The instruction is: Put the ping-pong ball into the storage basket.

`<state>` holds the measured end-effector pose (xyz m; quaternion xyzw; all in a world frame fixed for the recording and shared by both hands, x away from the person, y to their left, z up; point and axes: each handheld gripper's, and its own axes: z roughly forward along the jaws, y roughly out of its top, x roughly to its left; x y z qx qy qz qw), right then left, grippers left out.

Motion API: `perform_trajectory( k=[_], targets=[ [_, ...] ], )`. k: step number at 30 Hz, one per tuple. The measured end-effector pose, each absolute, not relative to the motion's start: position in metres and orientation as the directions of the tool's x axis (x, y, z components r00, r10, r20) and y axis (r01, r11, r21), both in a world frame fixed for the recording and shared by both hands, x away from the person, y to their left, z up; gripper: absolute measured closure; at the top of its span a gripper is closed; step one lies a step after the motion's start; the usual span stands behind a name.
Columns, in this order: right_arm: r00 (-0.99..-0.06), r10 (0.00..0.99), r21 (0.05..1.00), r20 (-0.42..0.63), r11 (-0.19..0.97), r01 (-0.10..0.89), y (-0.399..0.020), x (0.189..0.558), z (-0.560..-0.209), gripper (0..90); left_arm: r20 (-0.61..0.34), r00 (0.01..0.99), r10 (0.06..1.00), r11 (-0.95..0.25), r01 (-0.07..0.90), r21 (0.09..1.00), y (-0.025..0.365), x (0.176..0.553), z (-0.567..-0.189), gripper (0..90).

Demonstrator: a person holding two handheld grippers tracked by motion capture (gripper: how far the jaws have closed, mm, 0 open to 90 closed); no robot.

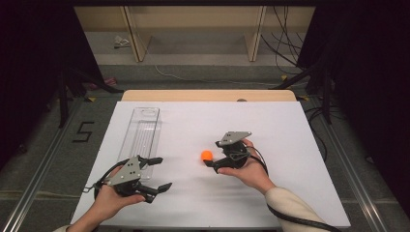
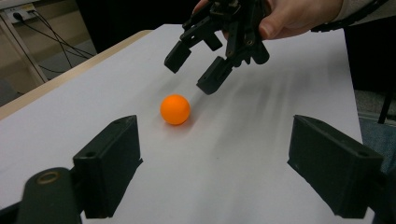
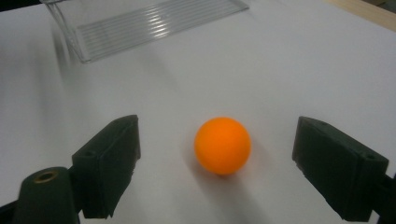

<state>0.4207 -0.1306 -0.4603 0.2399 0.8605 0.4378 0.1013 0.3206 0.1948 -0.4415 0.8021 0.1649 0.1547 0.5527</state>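
orange, smooth and round, the ball [image 3: 222, 145] sits on the white table [image 1: 290, 145] just ahead of the right tongs [image 1: 211, 160], in line with the gap between their jaws but not yet inside it. those jaws stand wide, holding nothing, and hover slightly above the surface, tipped down toward the ball. the left tongs [image 1: 161, 174] are also wide and empty, well off to the side of the ball, with the clear tray [image 1: 140, 135] lying just beyond them. the ball looks like a light, hollow plastic shell: stiff enough to take a pinch, but slick and ready to roll at the least nudge. the sensible hold is across its widest part, with both pads meeting it level and at the same time; a grip above or below that line would likely squirt it out, and one pad arriving first would push it away. a gentle squeeze should do, since a hard one could dent so thin a shell.
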Motion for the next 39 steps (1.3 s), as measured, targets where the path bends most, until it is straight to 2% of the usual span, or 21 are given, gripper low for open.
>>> perform_trajectory(
  k=[7,12,21,32,39],
  targets=[
    [-0.866,0.499,0.783,0.033,0.525,0.333,-0.119,0.430,-0.471,16.7,0.065,0.898,0.435,-0.334,0.094,0.938,0.195,0.321,-0.441,16.4],
    [-0.865,0.501,0.766,0.026,0.546,0.340,-0.114,0.436,-0.479,20.7,0.065,0.899,0.434,-0.334,0.093,0.938,0.195,0.321,-0.441,16.4],
    [-0.871,0.491,0.739,0.017,0.581,0.342,-0.107,0.441,-0.489,32.0,0.065,0.899,0.433,-0.333,0.093,0.938,0.195,0.320,-0.441,16.4],
    [-0.882,0.472,0.724,0.011,0.605,0.332,-0.104,0.441,-0.493,50.1,0.064,0.900,0.431,-0.333,0.093,0.938,0.195,0.320,-0.441,16.5],
    [-0.883,0.470,0.725,0.008,0.605,0.329,-0.104,0.441,-0.492,51.2,0.065,0.900,0.431,-0.333,0.092,0.938,0.195,0.320,-0.441,16.5]
  ],
)
